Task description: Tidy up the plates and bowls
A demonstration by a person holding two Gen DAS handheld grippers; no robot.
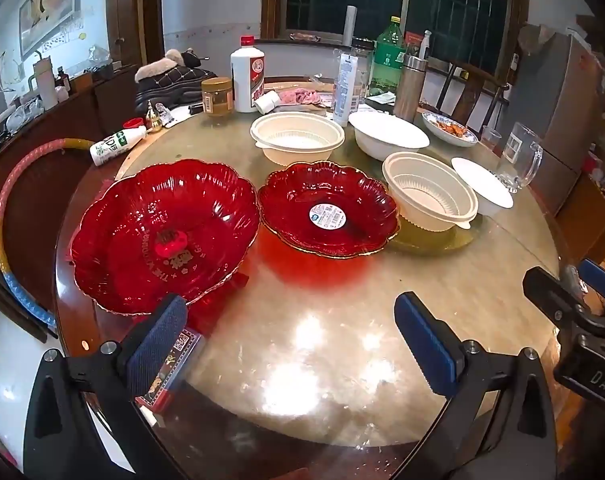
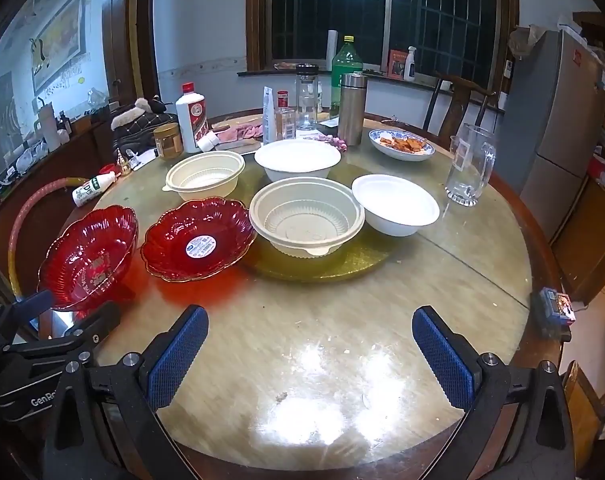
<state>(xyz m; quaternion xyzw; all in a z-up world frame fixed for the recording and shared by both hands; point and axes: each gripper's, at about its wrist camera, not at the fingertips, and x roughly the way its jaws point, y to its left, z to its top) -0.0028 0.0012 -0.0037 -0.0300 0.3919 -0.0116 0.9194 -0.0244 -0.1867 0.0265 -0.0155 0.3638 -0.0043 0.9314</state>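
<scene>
**Now: bowls waiting across the round table**

Both grippers are hovering spread and empty: left gripper (image 1: 290, 340), right gripper (image 2: 310, 356). Two red dishes (image 2: 88, 258) (image 2: 198, 238) are sitting left; cream bowls (image 2: 306, 216) and white bowls (image 2: 396, 204) are sitting right.

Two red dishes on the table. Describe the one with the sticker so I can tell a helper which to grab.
On the round table, find the gold turntable in the middle. The red dish lies at its left edge, beside the cream ribbed bowl. Unlike the taller red footed dish further left, it sits low and has a round white sticker in its centre.
</scene>
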